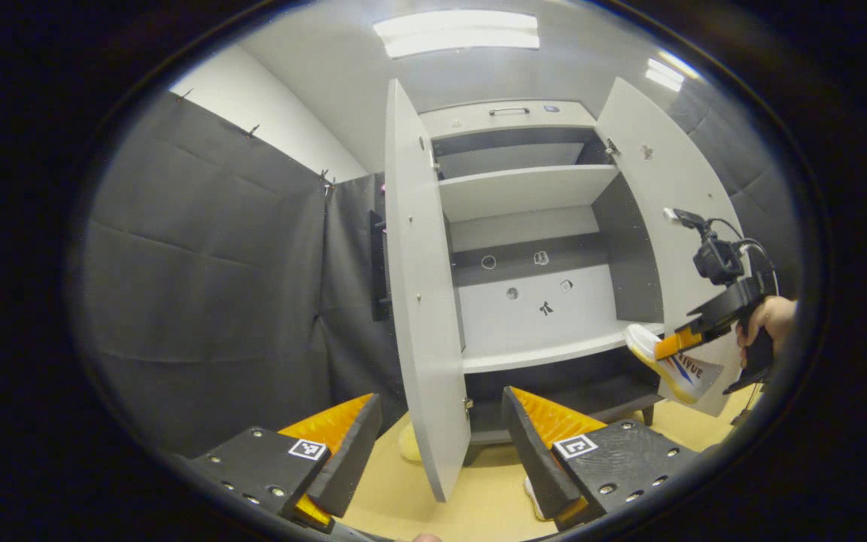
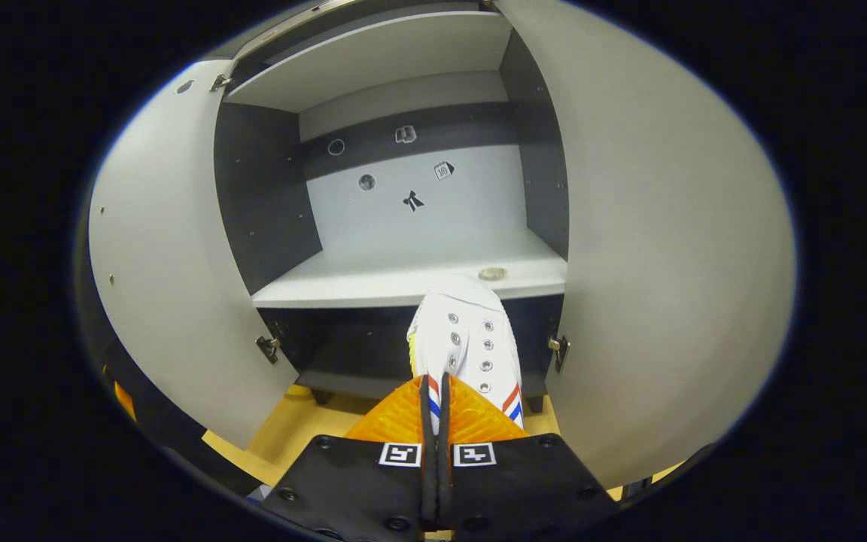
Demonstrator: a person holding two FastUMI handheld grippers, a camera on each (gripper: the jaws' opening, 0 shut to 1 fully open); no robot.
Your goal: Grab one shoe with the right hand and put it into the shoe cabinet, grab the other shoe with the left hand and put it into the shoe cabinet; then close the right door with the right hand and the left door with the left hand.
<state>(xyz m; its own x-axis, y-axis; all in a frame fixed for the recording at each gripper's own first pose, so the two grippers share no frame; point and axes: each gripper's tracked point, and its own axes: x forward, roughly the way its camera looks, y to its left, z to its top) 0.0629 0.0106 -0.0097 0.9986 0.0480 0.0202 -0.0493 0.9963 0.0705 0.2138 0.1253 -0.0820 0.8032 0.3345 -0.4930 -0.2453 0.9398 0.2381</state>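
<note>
Shoe [image 2: 463, 339] before shoe cabinet's shelf [image 2: 403, 282], between left door [image 2: 170, 263] and right door [image 2: 667, 248].

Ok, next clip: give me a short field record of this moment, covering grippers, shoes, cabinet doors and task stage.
right gripper: shut on white shoe, toe at the front edge of the lower shelf
left gripper: open, holding nothing, low in front of the cabinet
second shoe: on the floor, partly hidden behind the left door
right door: open
left door: open
stage: first shoe being placed; second not yet grabbed
</note>
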